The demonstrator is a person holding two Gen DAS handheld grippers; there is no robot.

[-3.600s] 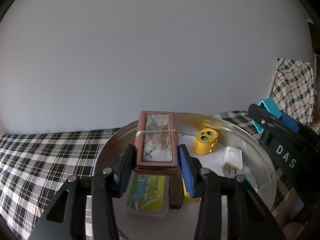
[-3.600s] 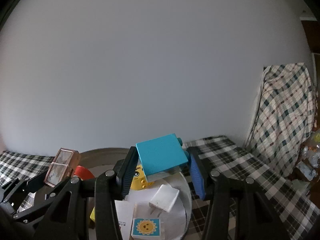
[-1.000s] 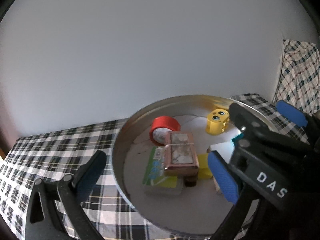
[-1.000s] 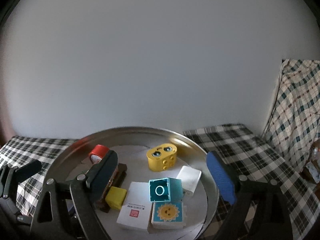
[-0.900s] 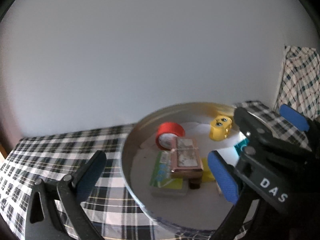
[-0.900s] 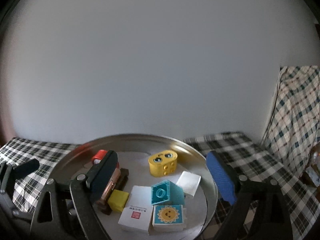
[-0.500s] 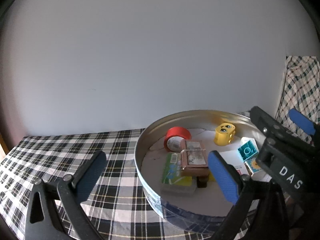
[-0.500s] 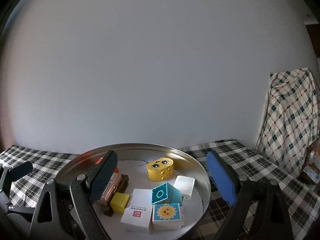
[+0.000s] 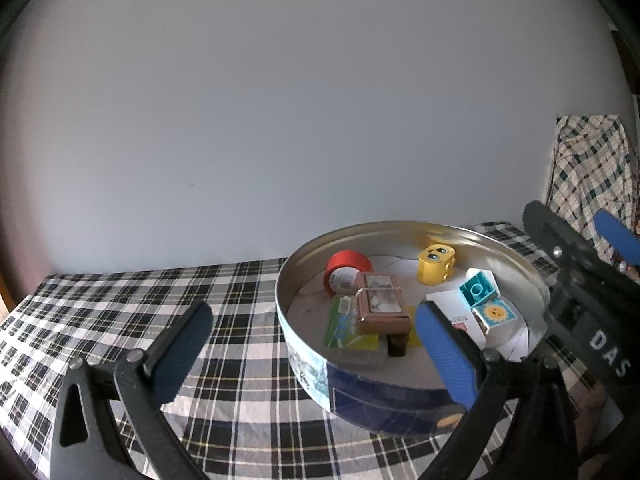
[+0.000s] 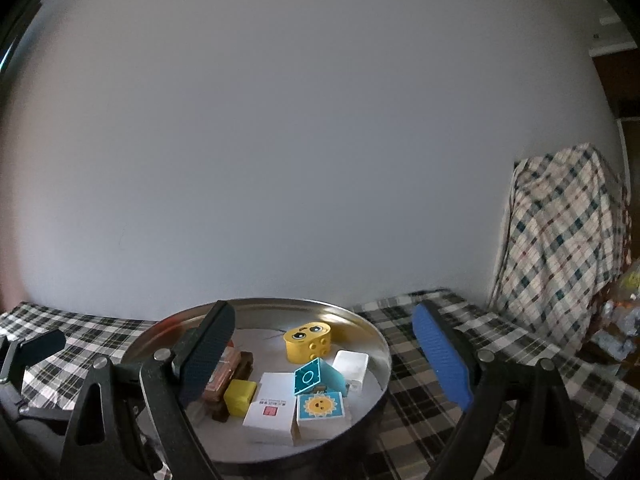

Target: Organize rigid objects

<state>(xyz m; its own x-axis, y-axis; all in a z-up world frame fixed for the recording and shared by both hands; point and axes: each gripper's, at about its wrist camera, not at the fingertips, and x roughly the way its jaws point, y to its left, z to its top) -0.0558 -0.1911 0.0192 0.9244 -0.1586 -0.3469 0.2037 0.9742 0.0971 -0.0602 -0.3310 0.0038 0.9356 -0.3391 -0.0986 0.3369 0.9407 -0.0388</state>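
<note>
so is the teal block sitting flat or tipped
Tipped: the teal block leans on one edge, its circle face angled upward, resting atop the sun block in the round tin.

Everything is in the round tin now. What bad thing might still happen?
The teal block sits tilted on the sun block, so a bump might tip it off. The brown framed box rests on other things and may slide if the tin is jolted. The left gripper and right gripper are open and empty close by; a stray finger may knock the rim.
</note>
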